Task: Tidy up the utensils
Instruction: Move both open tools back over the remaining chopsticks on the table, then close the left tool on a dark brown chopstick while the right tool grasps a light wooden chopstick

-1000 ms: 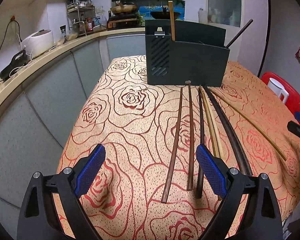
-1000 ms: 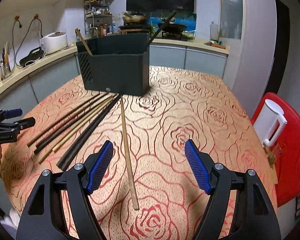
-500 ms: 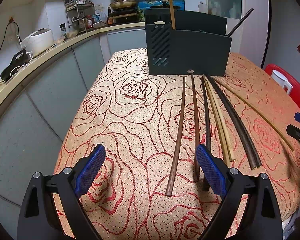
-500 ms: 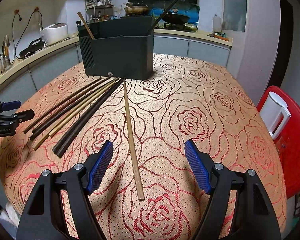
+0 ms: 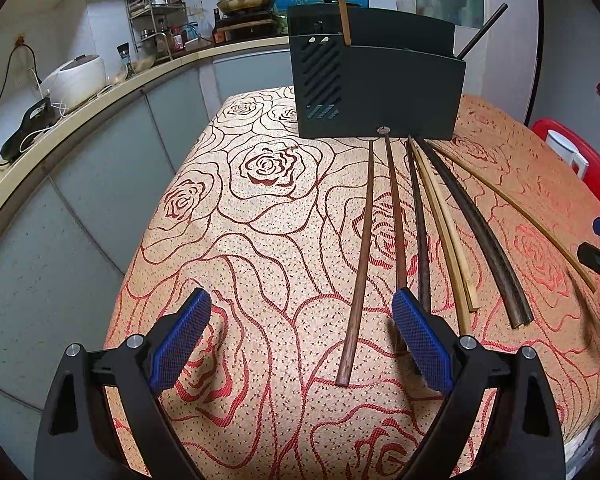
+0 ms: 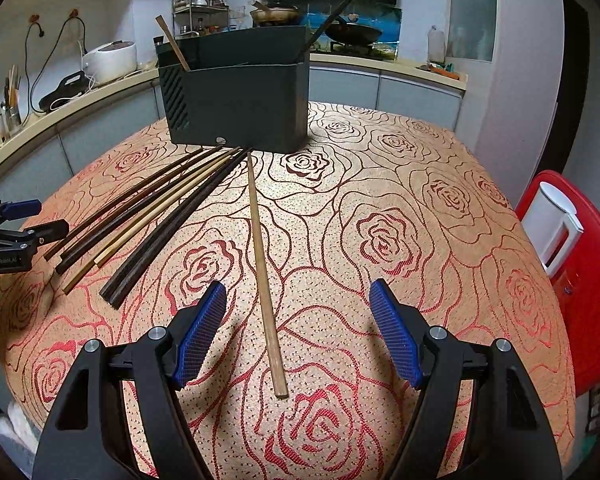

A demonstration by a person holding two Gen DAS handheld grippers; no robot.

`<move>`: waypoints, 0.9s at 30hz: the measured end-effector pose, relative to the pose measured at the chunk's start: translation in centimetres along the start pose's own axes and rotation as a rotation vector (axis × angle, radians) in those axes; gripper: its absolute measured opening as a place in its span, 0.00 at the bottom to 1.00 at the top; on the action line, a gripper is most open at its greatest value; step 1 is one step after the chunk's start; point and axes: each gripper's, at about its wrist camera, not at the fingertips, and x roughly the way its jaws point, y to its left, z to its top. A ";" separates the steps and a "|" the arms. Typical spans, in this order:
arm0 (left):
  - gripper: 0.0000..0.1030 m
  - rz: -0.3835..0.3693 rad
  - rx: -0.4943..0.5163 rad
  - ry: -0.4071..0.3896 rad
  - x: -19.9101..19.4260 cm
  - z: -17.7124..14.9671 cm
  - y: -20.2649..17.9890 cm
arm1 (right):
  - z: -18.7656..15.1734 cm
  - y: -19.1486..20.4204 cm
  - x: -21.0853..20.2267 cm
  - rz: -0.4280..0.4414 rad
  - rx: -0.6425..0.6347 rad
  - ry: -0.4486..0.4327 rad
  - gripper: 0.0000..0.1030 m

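Observation:
Several chopsticks lie fanned out on the rose-patterned tablecloth [image 5: 260,240] in front of a dark utensil holder [image 5: 380,88], which also shows in the right wrist view [image 6: 240,100] with one light and one dark stick standing in it. My left gripper [image 5: 300,336] is open and empty above the table; a brown chopstick [image 5: 360,264] ends between its fingers. My right gripper [image 6: 296,336] is open and empty, with a single light bamboo chopstick [image 6: 264,280] running between its fingers. The other chopsticks [image 6: 148,220] lie to its left.
A red stool with a white jug [image 6: 556,224] stands right of the table. A counter with a rice cooker [image 5: 76,80] and other appliances curves along the left and back. The left gripper's tip [image 6: 16,232] shows at the right view's left edge.
Both grippers have moved forward and lower toward the chopsticks. The sticks now reach between the fingers. Both stay open.

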 end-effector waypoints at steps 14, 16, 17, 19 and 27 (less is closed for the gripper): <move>0.86 -0.075 -0.082 -0.040 -1.6 0.9 4.6 | -0.1 -0.5 -0.4 -0.001 0.002 0.002 0.69; 0.86 -0.105 -0.077 -0.047 -1.9 0.8 4.8 | -0.1 -0.6 -0.5 0.000 0.001 -0.001 0.69; 0.86 -0.126 -0.065 -0.048 -2.0 0.6 4.6 | -0.2 -0.6 -0.6 0.000 0.002 -0.001 0.69; 0.86 -0.164 -0.031 -0.048 -2.2 0.2 4.0 | -0.2 -0.7 -0.7 -0.001 0.002 -0.001 0.69; 0.55 -0.200 0.121 0.005 -1.6 -1.5 0.9 | -0.6 -1.5 -1.1 -0.010 0.024 0.000 0.69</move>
